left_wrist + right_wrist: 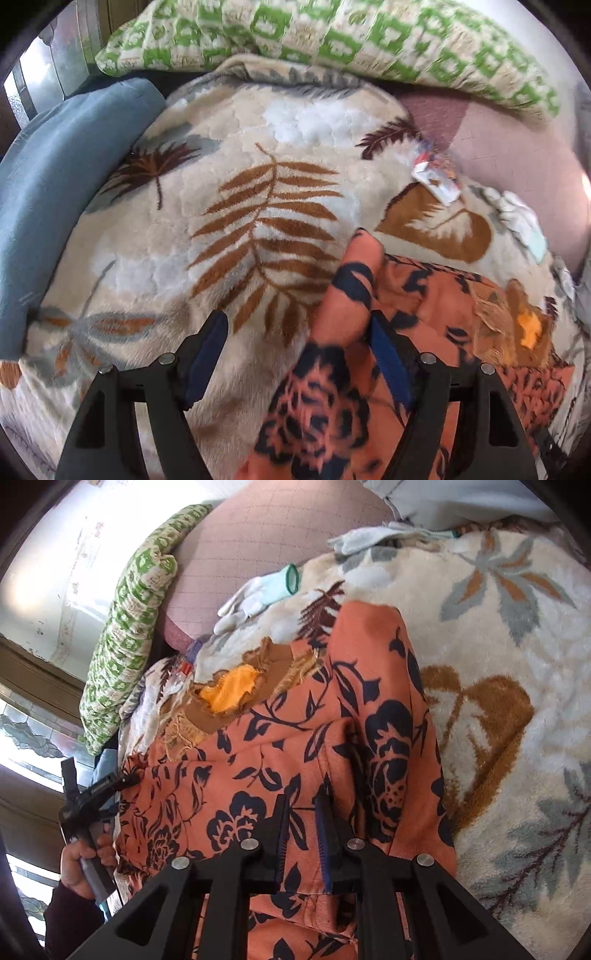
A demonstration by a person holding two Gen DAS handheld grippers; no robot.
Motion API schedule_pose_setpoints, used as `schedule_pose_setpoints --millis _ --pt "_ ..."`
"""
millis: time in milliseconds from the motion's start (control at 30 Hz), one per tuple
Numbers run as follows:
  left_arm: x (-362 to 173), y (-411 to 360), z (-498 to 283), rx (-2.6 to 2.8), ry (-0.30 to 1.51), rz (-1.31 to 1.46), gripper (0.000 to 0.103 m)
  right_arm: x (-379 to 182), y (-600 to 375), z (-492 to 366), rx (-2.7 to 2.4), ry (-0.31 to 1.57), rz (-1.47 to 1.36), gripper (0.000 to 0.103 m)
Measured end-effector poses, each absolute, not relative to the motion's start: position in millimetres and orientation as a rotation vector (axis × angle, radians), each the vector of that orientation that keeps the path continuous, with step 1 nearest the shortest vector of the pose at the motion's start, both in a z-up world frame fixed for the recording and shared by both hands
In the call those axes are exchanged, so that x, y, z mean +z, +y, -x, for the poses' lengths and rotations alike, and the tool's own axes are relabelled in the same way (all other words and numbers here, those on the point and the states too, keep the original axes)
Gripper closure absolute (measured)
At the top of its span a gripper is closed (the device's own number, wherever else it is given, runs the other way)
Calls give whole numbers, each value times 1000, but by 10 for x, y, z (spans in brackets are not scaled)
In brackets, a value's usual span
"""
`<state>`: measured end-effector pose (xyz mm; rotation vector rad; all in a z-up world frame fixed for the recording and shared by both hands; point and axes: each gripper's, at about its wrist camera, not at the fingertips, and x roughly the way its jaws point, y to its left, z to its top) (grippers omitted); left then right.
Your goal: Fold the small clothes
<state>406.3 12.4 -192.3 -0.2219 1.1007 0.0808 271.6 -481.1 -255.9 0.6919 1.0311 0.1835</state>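
Note:
An orange garment with a dark floral print point(258, 760) lies spread on a cream leaf-patterned blanket point(498, 635). Its brown collar with a yellow lining point(229, 694) points away from me. My right gripper point(303, 797) is shut on a raised fold of this garment near its lower edge. In the left wrist view a lifted flap of the garment point(343, 325) stands between the wide jaws of my left gripper point(297, 321), leaning on the right finger point(388, 362); the pads do not press it. The left gripper point(92, 790) also shows at the garment's left edge, held by a hand point(83, 864).
A green-patterned pillow point(332, 40) lies along the far side of the blanket, and a blue cushion point(55, 177) lies on the left. White gloves point(258, 594) and a small printed packet point(436, 181) rest by the pink quilted sheet point(266, 546).

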Motion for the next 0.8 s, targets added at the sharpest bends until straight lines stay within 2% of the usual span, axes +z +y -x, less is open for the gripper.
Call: schedule_pose_setpoints --millis 100,200,333,633,767,800 --pt "-1839 1 -3738 -25 1076 152 25 -2558 -4779 -2717 214 1038 -692 86" --pt "-2089 -129 -3628 4 1142 -53 23 -2717 -4679 -2730 207 1121 -662 86" --pt "-1993 168 -3536 -16 1207 163 24 -2578 -4771 -2551 202 1099 -697 86" --pt "-1189 152 -2228 -157 1018 3 23 -1768 -5154 -1365 194 848 -673 86" --pt "-1161 203 -1518 -187 992 -55 21 -1672 -5160 -710 195 866 -627 84" --pt "-1171 239 -1369 -180 982 -61 21 -1675 -5153 -572 187 882 -608 79"
